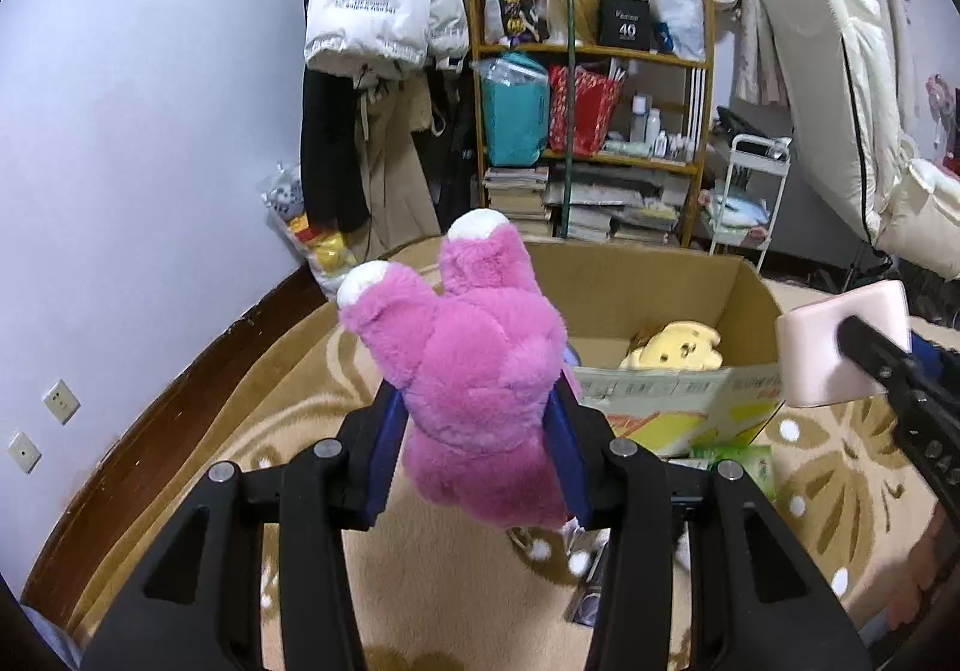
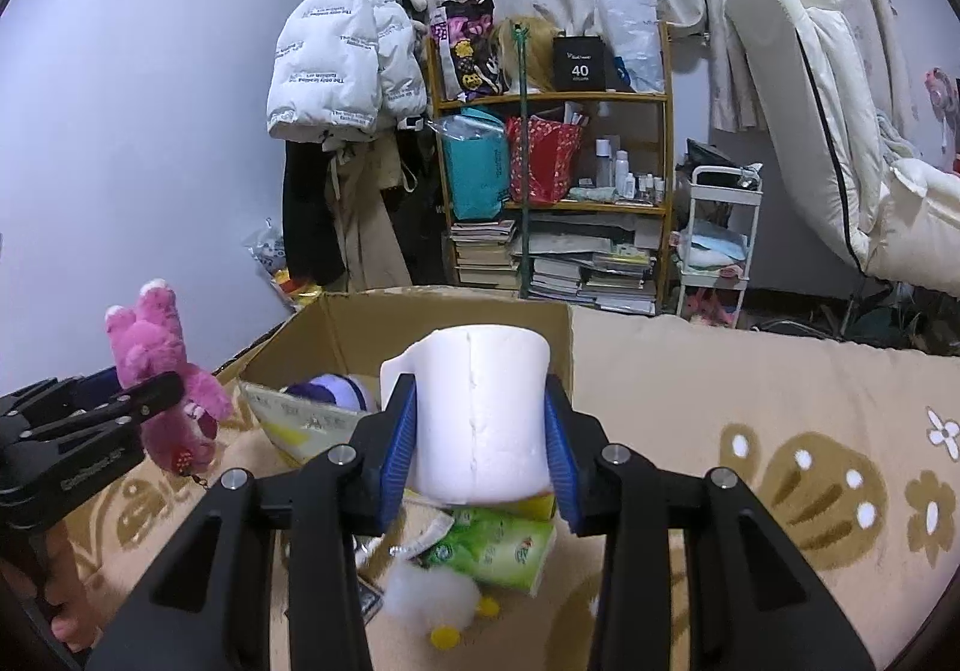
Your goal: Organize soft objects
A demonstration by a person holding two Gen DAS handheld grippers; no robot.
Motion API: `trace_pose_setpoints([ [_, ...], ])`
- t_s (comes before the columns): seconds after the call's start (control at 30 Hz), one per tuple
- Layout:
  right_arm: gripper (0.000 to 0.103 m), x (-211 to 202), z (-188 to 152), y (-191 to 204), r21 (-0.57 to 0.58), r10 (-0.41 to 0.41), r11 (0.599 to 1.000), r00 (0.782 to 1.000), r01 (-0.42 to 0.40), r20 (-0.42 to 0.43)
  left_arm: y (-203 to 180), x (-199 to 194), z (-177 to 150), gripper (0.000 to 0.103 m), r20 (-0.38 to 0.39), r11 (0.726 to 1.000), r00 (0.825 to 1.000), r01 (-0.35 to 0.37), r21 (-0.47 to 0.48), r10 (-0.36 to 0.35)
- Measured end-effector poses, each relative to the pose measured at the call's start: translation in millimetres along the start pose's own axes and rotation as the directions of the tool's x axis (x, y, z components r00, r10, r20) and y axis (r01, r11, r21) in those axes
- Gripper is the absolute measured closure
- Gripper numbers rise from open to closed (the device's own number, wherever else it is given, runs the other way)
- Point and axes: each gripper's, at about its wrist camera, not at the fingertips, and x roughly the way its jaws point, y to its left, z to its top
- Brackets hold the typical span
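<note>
A beige carpet (image 2: 750, 371) with brown flower and paw shapes is covering the floor, running up to a dark skirting under a pale wall (image 1: 150, 101). At the wall's right end a white puffer jacket (image 2: 342, 65) is hanging over dark and tan clothes. Next comes a wooden shelf (image 2: 552, 98) crowded with bags, bottles and stacked books, then a white trolley (image 2: 720, 245), and at far right a cream mattress (image 2: 804, 89) is leaning against long curtains.

On the carpet an open cardboard box (image 1: 654, 287) is standing; a yellow plush (image 1: 672, 350) is lying inside it, and in the right view a purple plush (image 2: 330, 392) is showing there too.

The left gripper (image 1: 474, 431) is clenching a pink plush (image 1: 474, 371) above the carpet, just short of the box. The right gripper (image 2: 480, 437) is grasping a white foam block (image 2: 480, 401), blue pads pressing its sides, before the box's near wall.

Below the block, a green tissue pack (image 2: 498, 545) is half covered, and a white fluffy toy (image 2: 432, 593) with yellow feet is partly cut off by the gripper frame. The plush's face is turned away in the left view. A hand at each view's lower edge is blurred.
</note>
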Motion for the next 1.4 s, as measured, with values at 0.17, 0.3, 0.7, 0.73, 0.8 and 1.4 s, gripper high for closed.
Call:
trace_pose_setpoints([
  [0.17,0.061,8.4,9.2,3.2,-0.025,-0.003,1.0,1.0,0.003,0.001,-5.6,2.5,11.4,0.06,0.03,1.0,1.0,0.002,0.01,-0.003],
  [0.3,0.061,12.4,19.9,1.0,-0.029,-0.007,1.0,1.0,0.007,0.026,-12.3,4.3,26.8,0.06,0.071,1.0,0.997,0.007,0.024,-0.009],
  [0.7,0.059,44.2,41.7,-1.3,-0.033,-0.008,0.999,0.999,0.009,0.047,-25.0,34.2,57.8,0.06,0.119,0.996,0.993,0.015,0.084,-0.025],
  [0.73,0.059,49.1,41.4,-1.8,-0.029,-0.004,1.0,0.999,0.005,0.039,-24.8,39.7,58.5,0.06,0.11,0.997,0.993,0.024,0.079,-0.032],
  [0.8,0.059,59.6,41.0,-3.5,-0.019,0.006,1.0,1.0,-0.006,0.025,-24.2,49.0,58.2,0.06,0.1,0.997,0.994,0.026,0.075,-0.034],
  [1.4,0.059,107.5,35.7,-15.6,0.015,0.052,0.999,0.998,-0.052,-0.033,-33.9,106.4,58.9,0.059,-0.02,0.994,0.998,0.053,0.095,-0.051],
])
